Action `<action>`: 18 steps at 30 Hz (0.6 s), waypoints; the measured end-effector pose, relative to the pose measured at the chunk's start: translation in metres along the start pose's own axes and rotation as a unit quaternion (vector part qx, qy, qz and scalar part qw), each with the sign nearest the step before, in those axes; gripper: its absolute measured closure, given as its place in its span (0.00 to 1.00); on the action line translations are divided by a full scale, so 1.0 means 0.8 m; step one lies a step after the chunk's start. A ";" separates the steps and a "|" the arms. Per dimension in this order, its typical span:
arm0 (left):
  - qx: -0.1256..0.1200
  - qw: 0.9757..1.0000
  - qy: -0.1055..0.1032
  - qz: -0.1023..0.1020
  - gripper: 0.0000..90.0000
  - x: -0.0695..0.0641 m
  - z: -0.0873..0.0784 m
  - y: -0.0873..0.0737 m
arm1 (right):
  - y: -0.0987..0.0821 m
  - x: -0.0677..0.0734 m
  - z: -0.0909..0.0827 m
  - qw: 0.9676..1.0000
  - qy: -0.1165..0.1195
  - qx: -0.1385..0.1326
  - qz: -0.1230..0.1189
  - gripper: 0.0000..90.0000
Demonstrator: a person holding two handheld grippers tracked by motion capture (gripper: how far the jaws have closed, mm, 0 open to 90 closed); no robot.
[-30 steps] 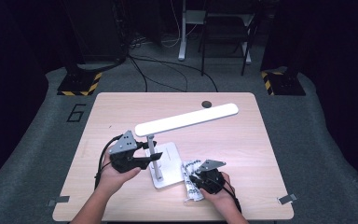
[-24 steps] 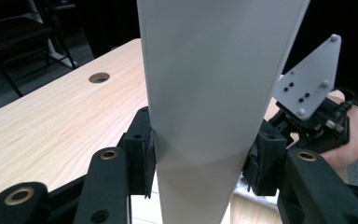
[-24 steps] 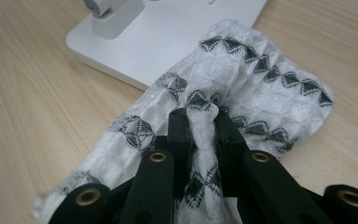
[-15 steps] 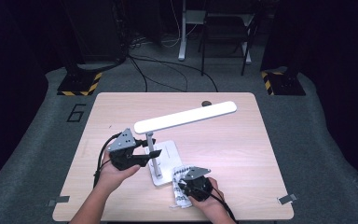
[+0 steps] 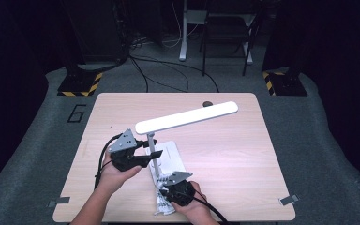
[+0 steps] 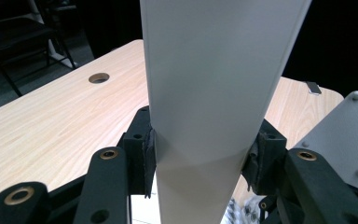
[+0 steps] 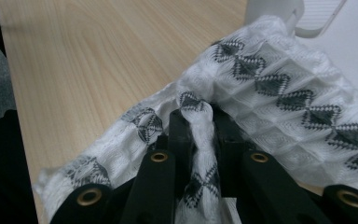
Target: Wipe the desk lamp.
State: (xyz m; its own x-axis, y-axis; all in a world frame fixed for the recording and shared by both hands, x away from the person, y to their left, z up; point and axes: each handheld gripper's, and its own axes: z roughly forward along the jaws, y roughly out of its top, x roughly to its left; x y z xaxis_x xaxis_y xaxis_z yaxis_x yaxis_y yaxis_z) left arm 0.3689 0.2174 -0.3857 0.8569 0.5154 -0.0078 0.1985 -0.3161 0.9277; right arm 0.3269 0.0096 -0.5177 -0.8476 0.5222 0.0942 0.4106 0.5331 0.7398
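On the light wooden table (image 5: 243,154) stands a white desk lamp (image 5: 187,117), its long flat head stretched out level above the tabletop and its thin post rising from a white base (image 5: 171,154) near the person's side. The left gripper (image 5: 143,157) sits right at the post, just under the lamp head. In the left gripper view its two black jaws stand on either side of a broad white lamp part (image 6: 214,93), the pads pressed against both edges, so the lamp is clamped squarely between them.

The right gripper (image 5: 166,190) is at the near edge of the base, close to the table's front edge. A white cloth with black diamond patterning (image 7: 279,93) lies crumpled there, partly on the wood and partly against the lamp base. In the right gripper view, a bunched fold of that cloth runs straight up between the jaws, which are pinched tight on it, while the rest spreads beyond and to both sides of the tips.
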 end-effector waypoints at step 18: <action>-0.001 1.000 -0.007 -0.004 0.59 0.001 -0.001 -0.001 | -0.032 -0.059 -0.041 0.997 -0.054 0.006 0.050 0.88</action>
State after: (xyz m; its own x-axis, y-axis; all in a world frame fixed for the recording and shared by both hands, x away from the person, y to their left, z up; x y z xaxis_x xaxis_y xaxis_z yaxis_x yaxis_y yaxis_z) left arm 0.3691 0.2189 -0.3863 0.8622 0.5061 -0.0200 0.2041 -0.3109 0.9283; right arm 0.3452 -0.0504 -0.5190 -0.7617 0.6411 0.0943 0.4954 0.4824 0.7224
